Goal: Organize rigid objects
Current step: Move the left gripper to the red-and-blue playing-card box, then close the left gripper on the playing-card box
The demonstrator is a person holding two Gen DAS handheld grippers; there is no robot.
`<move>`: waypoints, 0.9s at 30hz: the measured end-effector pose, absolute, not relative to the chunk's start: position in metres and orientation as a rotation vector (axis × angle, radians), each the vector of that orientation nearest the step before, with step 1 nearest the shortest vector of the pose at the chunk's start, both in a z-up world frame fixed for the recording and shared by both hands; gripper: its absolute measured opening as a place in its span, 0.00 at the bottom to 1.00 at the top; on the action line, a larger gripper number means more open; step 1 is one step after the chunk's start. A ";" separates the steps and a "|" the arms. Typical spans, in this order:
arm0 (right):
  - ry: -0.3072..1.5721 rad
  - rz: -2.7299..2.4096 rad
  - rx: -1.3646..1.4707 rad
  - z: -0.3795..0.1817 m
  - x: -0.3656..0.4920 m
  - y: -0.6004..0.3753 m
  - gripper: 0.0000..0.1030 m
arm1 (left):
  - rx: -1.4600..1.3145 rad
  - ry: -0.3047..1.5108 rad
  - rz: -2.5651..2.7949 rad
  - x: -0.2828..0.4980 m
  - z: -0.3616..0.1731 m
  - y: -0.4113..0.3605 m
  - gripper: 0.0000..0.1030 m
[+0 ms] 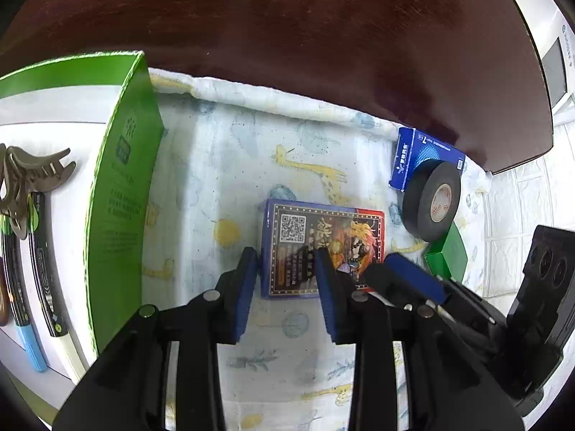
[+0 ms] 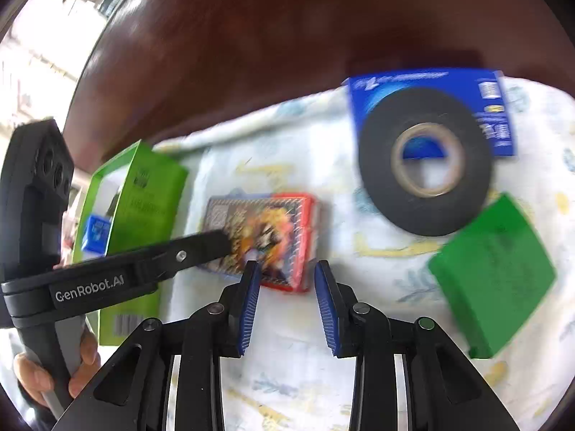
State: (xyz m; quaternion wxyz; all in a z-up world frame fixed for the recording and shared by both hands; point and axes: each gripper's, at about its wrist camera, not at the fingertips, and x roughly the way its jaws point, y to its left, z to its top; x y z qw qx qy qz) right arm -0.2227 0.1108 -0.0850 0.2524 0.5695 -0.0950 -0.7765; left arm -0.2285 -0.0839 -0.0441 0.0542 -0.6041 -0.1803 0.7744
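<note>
A printed card box (image 1: 323, 248) lies flat on the patterned cloth (image 1: 230, 165). My left gripper (image 1: 285, 256) is open, its fingertips over the box's near left part. My right gripper (image 2: 287, 269) is open, just short of the same box (image 2: 266, 237); it also shows in the left wrist view (image 1: 413, 273), beside the box's right end. A black tape roll (image 1: 433, 203) leans on a blue box (image 1: 422, 156), with a small green box (image 1: 449, 255) in front. A green-walled tray (image 1: 122, 194) at the left holds pens (image 1: 39, 262) and a brown hair claw (image 1: 25, 179).
The cloth lies on a dark wooden table (image 1: 305, 36), whose right edge drops to a white tiled floor (image 1: 521, 197). In the right wrist view the tape roll (image 2: 424, 161), blue box (image 2: 492, 107) and green box (image 2: 492, 269) sit to the right, the green tray (image 2: 143, 194) to the left.
</note>
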 end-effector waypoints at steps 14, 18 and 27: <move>-0.346 -2.137 1.506 -0.077 -0.205 0.113 0.33 | -1.680 -0.340 2.409 -0.203 -0.017 -0.083 0.31; -0.348 -2.178 1.441 -0.057 -0.193 0.114 0.33 | -1.601 -0.308 2.442 -0.194 0.003 -0.077 0.31; -0.318 -2.194 1.336 -0.015 -0.168 0.094 0.33 | -1.457 -0.285 2.556 -0.164 0.045 -0.091 0.34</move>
